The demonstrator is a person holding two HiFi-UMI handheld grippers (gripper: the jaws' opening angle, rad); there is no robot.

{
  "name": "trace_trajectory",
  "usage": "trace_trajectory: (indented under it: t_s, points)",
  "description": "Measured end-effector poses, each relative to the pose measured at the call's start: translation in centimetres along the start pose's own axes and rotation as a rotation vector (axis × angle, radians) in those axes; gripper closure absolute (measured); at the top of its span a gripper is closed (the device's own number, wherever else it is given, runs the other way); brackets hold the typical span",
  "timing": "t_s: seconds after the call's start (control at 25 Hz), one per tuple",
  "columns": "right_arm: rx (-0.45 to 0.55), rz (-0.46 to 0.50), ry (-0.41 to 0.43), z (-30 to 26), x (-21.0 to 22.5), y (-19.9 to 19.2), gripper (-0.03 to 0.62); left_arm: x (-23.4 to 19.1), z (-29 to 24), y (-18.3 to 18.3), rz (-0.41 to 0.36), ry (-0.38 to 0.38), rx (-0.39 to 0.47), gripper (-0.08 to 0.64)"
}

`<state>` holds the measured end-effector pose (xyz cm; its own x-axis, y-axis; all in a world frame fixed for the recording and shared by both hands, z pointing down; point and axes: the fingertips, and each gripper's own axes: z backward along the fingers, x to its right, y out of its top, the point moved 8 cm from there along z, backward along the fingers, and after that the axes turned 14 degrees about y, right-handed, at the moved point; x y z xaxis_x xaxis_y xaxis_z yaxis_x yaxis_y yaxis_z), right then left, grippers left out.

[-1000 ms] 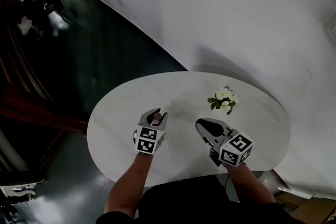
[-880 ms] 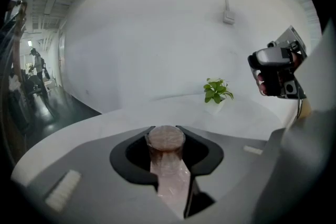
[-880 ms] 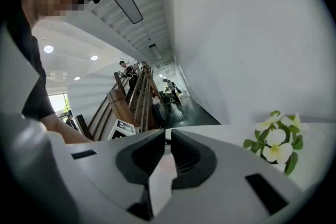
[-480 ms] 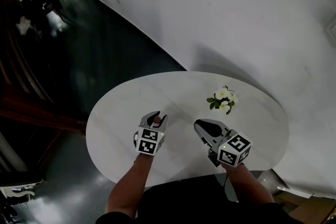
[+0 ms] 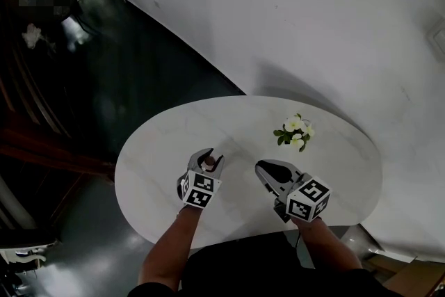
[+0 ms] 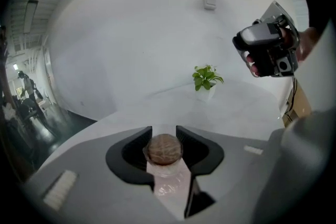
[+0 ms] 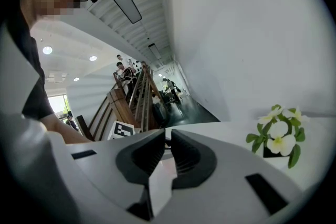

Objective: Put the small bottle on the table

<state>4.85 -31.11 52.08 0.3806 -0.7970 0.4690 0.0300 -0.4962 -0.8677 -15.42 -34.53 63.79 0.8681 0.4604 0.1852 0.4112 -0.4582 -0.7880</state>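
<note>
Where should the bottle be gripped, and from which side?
Across its narrow sides just below the cork, coming from the near side. The bottle looks slim and upright, so two jaws span it easily. The left gripper, jaws opening, has it between them that way.

Open table point(image 5: 161, 144), flower pot point(image 5: 295, 135) far right

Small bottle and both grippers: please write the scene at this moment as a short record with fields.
small bottle: clear body, round brown stopper, between the jaws of the left gripper
left gripper: over the near left part of the table; jaws against the stopper, opening
right gripper: over the table's near right part; jaws almost together, nothing between them
table: white, oval
other thing: small plant with white flowers, farther back on the right
bottle resting on table: cannot tell
</note>
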Motion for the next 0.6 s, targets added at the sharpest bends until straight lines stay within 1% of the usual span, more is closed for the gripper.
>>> trace_trajectory:
  t_s: [0.08,0.28,0.48,0.6]
  points:
    - [0.0,0.004,0.004,-0.1,-0.3,0.0,0.58,-0.2,0.5,0.4,-0.003,0.002,0.024,0.415]
    - [0.005,0.022,0.012,-0.4,-1.3,0.1,0.58,-0.8,1.8,0.6,0.024,-0.005,0.057,0.372]
    - [0.013,0.045,0.012,-0.8,-3.3,0.1,0.58,-1.6,4.1,1.1,0.035,0.01,0.123,0.371]
    - [0.02,0.061,0.006,-0.9,-4.8,0.1,0.58,-2.5,6.0,2.0,0.067,0.008,0.163,0.371]
